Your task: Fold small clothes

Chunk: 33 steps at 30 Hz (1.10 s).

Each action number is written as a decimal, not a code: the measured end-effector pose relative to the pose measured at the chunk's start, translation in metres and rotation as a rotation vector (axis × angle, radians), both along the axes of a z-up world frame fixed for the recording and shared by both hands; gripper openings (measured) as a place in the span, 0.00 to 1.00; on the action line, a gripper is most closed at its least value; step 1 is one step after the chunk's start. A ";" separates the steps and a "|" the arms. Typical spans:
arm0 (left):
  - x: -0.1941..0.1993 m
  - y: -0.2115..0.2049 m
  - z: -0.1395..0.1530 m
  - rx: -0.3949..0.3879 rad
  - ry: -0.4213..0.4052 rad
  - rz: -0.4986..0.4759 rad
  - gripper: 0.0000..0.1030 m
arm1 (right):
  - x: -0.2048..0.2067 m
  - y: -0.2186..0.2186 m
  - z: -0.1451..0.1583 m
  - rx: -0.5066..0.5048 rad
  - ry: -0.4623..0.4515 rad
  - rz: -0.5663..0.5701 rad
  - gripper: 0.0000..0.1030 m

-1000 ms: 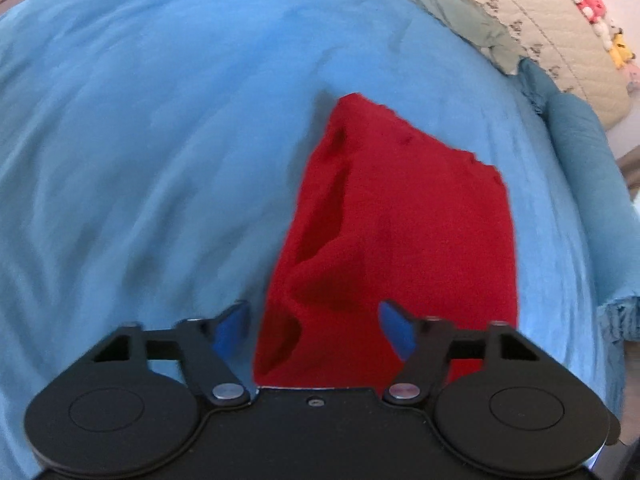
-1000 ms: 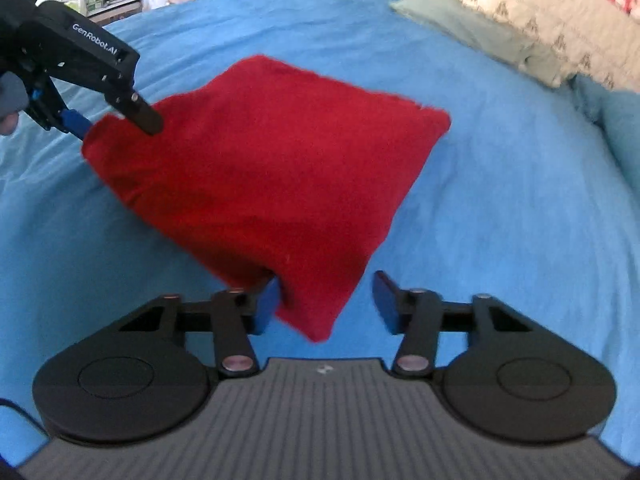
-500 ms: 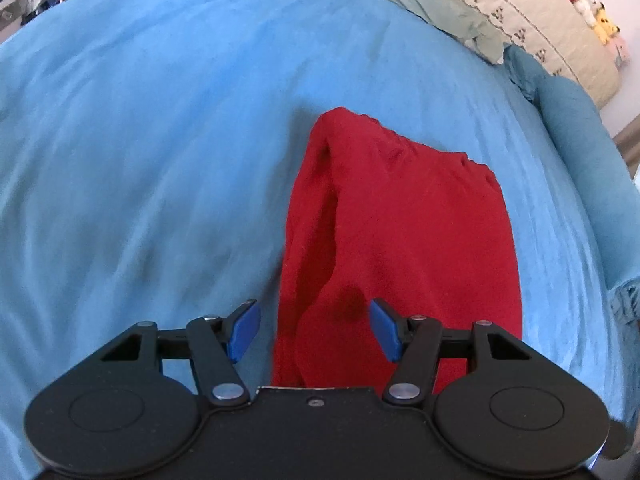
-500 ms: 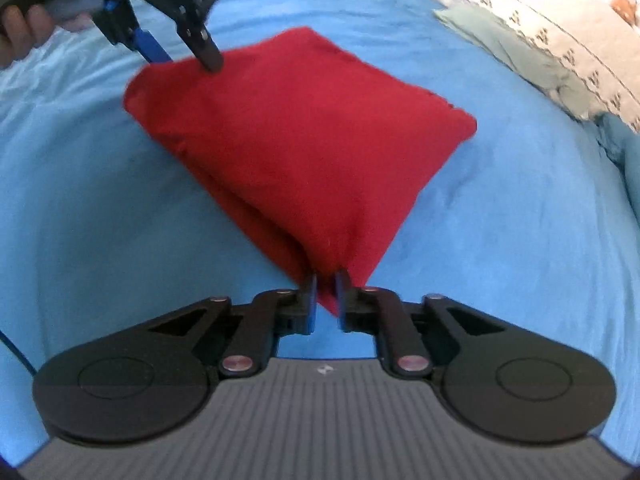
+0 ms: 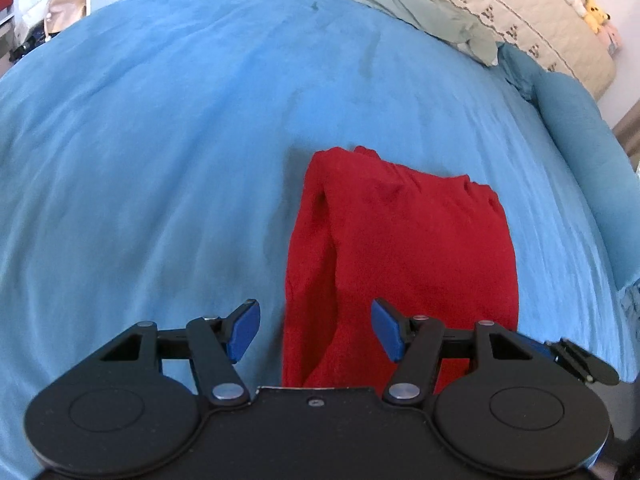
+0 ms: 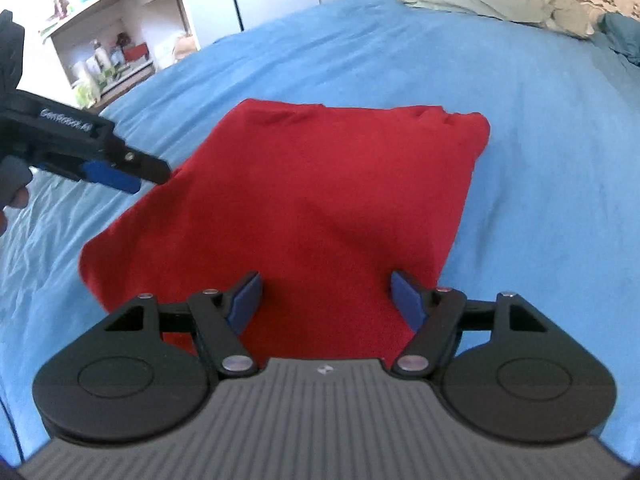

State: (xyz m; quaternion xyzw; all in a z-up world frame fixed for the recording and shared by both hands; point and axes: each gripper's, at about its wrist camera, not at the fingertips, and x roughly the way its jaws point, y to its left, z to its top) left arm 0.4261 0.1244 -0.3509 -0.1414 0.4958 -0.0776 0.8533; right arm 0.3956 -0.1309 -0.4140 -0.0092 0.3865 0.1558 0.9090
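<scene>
1. Directly ahead of both grippers, on the blue bedspread [image 5: 168,128]: the red garment [image 6: 320,200], lying as a compact, roughly four-sided packet, layers doubled over.
2. Left gripper [image 5: 316,330]: jaws spread wide, gripping nothing. The garment's near left edge lies below and between its fingers; whether they touch the cloth I cannot tell.
3. Right gripper [image 6: 326,300]: jaws likewise apart, empty. The garment's near edge runs under and between its fingers.
4. In the right wrist view the left gripper [image 6: 116,174] shows at far left, tip at the garment's left corner, not pinching it as far as can be seen.
5. Fold state: a thick ridge runs down the packet's left side, ahead of the left gripper; the far edge is bunched and wrinkled, not square.
6. Judgement: the main folds look done and the piece set down, released by both tools.
7. Possibly left: smoothing the bunched far edge, flattening the left ridge, or one more fold.
8. Beyond the garment: a pale green pillow [image 5: 420,8] near the headboard end, well apart.
</scene>
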 end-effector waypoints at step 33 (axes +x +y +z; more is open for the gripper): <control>0.079 -0.036 -0.035 -0.136 0.054 -0.233 0.29 | 0.056 -0.063 -0.001 0.392 0.234 -0.233 0.43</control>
